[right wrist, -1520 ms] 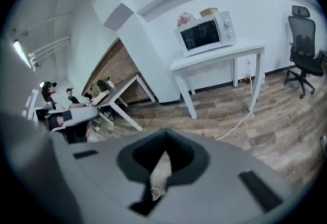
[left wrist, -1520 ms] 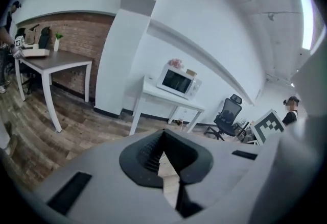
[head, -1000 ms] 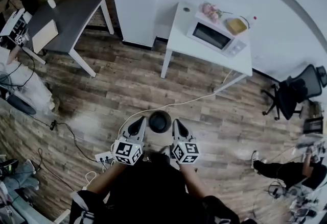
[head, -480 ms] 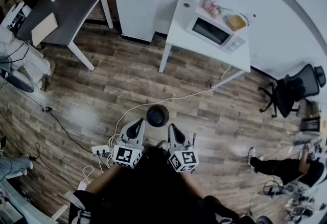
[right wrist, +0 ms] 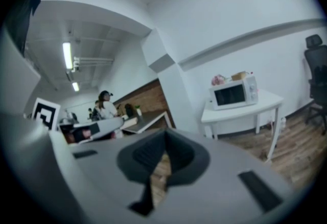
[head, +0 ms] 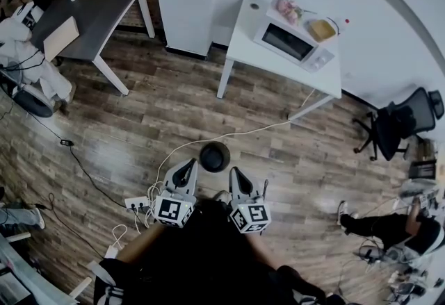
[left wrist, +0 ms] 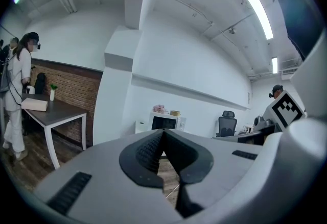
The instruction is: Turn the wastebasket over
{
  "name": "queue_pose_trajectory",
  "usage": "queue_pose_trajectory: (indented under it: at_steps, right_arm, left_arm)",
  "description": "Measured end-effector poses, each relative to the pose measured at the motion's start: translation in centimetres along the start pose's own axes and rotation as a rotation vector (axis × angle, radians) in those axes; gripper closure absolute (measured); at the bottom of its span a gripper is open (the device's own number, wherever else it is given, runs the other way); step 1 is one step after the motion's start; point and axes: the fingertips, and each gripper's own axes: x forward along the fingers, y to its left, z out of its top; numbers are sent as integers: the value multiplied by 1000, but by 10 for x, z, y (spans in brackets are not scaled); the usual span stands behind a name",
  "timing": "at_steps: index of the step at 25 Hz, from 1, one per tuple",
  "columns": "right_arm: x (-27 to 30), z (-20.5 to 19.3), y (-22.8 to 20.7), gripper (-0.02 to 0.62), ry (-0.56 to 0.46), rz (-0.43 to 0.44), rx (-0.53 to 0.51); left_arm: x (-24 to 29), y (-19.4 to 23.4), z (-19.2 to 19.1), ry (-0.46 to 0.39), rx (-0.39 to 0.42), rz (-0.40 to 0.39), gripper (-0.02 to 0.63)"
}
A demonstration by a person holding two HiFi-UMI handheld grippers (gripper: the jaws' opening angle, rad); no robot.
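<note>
Both our grippers, left (head: 185,170) and right (head: 237,176), are closed on nothing, flanking the black wastebasket (head: 214,156) standing on the wood floor (head: 139,123) just ahead; mouth-up or base-up we can't tell, so pre-flip or post-flip both fit.

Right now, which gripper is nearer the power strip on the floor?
Left. In the head view the left gripper appears just right of the power strip; the right gripper lies farther right.
</note>
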Motion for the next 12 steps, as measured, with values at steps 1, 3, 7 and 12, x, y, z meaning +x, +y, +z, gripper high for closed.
queue_pose_trajectory:
  at_steps: [1,3,7,12]
  right_arm:
    - [0,0,1,563,2,5,5]
    - [1,0,1,564,2,11,10]
    - [1,2,0,563,-2,12,8]
    - [0,-2,-2,564,19,21,1]
  left_arm:
    - [0,0,0,-1,7,1,574]
    - [0,1,-1,-2,18,1,574]
    - [1,2,-5,-1,24,4,574]
    - [1,-3,-4,-3,18,10,574]
